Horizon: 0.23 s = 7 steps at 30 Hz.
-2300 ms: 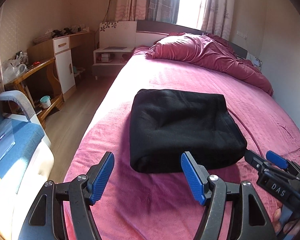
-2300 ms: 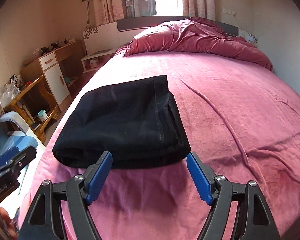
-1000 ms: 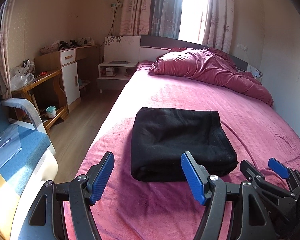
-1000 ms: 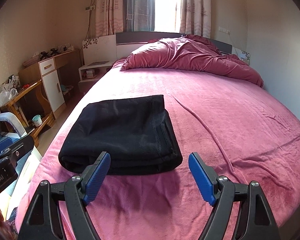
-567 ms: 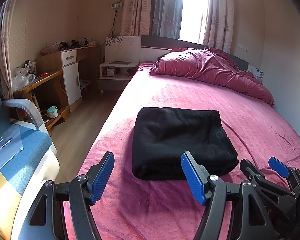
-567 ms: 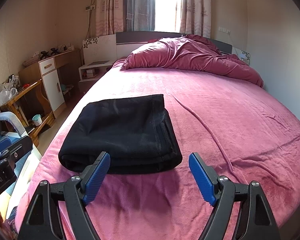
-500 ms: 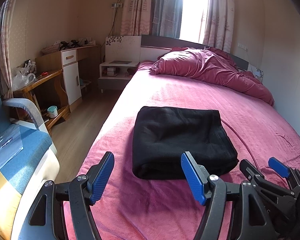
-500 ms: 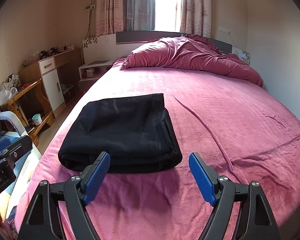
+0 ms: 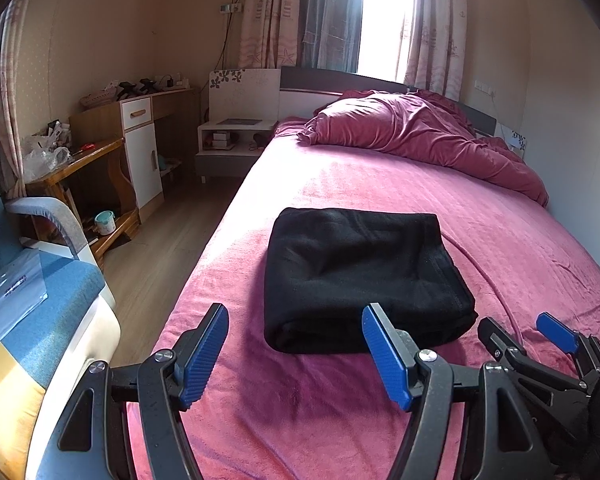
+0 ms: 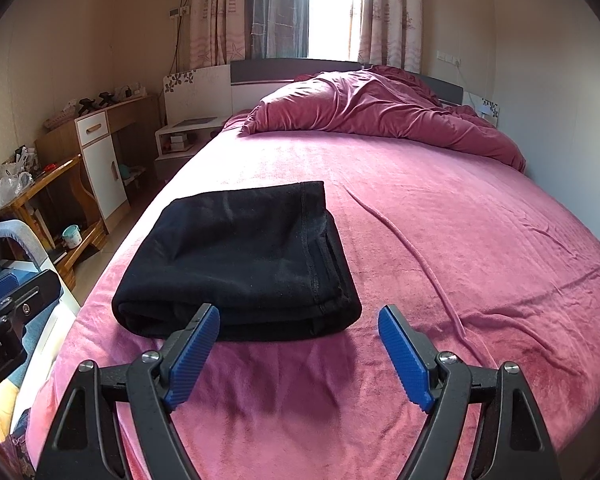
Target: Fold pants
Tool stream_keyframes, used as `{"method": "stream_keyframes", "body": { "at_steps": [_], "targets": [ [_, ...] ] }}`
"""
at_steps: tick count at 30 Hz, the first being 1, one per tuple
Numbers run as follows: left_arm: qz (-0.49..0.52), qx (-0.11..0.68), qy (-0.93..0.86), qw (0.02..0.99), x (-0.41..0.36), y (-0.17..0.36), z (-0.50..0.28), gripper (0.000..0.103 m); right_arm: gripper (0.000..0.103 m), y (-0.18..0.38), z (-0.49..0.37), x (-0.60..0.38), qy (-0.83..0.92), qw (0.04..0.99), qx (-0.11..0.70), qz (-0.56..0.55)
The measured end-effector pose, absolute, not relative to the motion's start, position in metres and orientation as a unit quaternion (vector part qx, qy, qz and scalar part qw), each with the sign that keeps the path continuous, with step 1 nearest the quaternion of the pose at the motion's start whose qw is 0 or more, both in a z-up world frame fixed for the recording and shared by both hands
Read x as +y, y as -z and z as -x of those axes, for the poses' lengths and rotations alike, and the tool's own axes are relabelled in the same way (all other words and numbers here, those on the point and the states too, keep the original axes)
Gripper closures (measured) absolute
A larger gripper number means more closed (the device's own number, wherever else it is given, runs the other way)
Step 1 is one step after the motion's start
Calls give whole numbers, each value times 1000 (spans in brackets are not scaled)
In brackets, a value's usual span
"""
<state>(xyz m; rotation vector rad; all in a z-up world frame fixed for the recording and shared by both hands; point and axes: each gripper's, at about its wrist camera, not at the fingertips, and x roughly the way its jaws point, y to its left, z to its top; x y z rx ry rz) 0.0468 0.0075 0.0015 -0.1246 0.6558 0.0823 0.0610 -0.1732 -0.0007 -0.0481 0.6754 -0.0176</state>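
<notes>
The black pants (image 9: 360, 276) lie folded into a thick rectangle on the pink bed (image 9: 520, 248); they also show in the right wrist view (image 10: 240, 256). My left gripper (image 9: 296, 336) is open and empty, held above the bed just short of the pants' near edge. My right gripper (image 10: 300, 340) is open and empty, in front of the pants' near right corner. The right gripper also shows at the lower right of the left wrist view (image 9: 540, 344). Neither gripper touches the pants.
A crumpled pink duvet (image 9: 412, 136) lies at the head of the bed. A wooden desk (image 9: 80, 160), a white cabinet (image 9: 144, 160) and a nightstand (image 9: 228, 140) stand left of the bed. A blue chair (image 9: 40, 280) is at the near left.
Both grippers have drawn back and risen from the folded pants over the last two seconds. In the last half second almost nothing has moved. Both stay open.
</notes>
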Motion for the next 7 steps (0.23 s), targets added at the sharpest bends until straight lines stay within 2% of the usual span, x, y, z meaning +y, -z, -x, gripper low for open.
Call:
{"method": "stream_keyframes", "body": {
  "at_steps": [7],
  "targets": [
    [54, 311, -42, 948, 7, -2, -45, 32, 21, 7, -60, -178, 12, 940, 339, 19]
  ]
}}
